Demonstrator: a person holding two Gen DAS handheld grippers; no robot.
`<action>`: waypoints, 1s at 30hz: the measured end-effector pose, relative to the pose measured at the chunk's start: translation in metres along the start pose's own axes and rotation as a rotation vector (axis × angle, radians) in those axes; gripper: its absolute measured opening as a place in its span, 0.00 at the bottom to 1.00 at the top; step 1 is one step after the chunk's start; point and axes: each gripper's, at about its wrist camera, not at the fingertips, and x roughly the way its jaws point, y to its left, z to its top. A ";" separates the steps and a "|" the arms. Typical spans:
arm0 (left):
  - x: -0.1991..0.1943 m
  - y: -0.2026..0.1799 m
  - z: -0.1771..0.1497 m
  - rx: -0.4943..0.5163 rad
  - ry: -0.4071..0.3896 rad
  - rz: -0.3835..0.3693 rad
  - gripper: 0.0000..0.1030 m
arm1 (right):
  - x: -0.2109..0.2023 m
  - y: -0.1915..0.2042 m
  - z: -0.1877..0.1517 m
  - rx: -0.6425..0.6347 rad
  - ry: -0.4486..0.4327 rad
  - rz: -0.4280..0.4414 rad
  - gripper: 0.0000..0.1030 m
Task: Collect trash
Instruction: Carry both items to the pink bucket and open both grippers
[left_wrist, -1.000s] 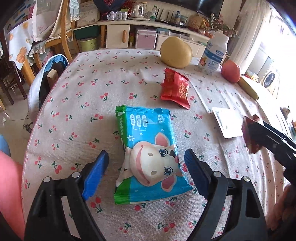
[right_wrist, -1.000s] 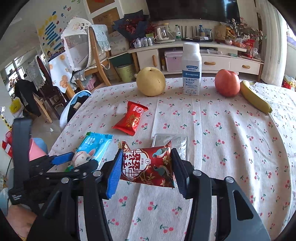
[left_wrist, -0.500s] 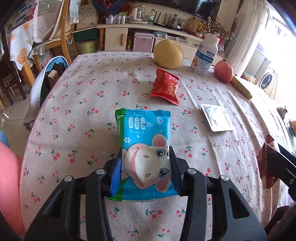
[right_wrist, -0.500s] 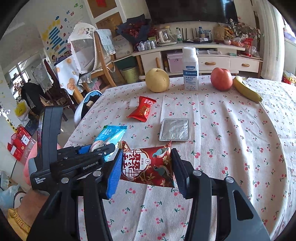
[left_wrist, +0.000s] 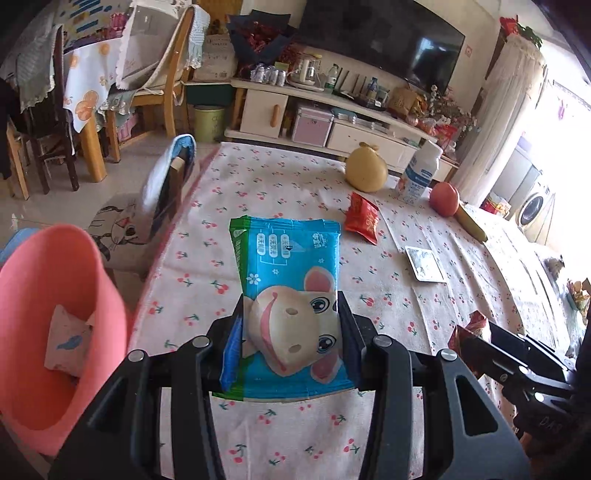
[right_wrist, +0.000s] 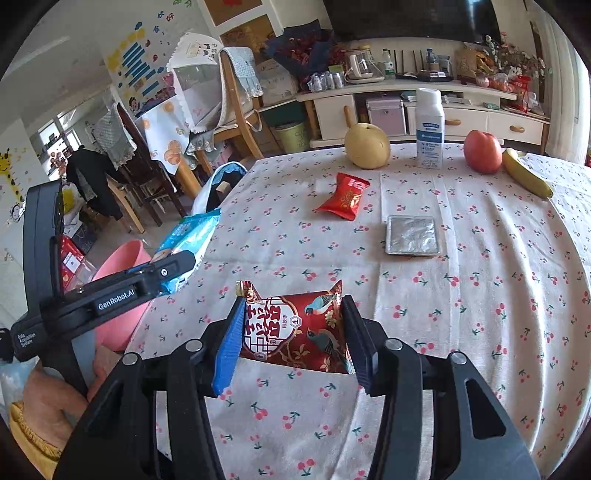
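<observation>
Left gripper (left_wrist: 291, 332) closed on blue wrapper (left_wrist: 286, 280), lifted it; right gripper (right_wrist: 291, 332) pinched red wrapper (right_wrist: 295, 328). Release squarely above pink bin (left_wrist: 55, 314).

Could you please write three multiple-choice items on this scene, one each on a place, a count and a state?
1. Where is the pink bin?
A. on the table
B. on the floor beside the table
C. on a chair

2. How many wrappers lie loose on the tablecloth?
A. two
B. four
C. none

3. What is the left gripper doing?
A. hanging open
B. gripping the blue packet
C. gripping a banana

Answers:
1. B, it stands below the table edge.
2. A, only the small red packet and the silver sachet lie free.
3. B, both pads press the packet's sides.
</observation>
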 end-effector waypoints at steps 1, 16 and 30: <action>-0.006 0.009 0.002 -0.015 -0.011 0.013 0.45 | 0.002 0.007 0.001 -0.009 0.002 0.009 0.50; -0.062 0.141 0.013 -0.301 -0.120 0.226 0.45 | 0.039 0.155 0.031 -0.220 0.020 0.207 0.50; -0.080 0.228 0.004 -0.538 -0.133 0.338 0.45 | 0.118 0.260 0.022 -0.387 0.144 0.314 0.54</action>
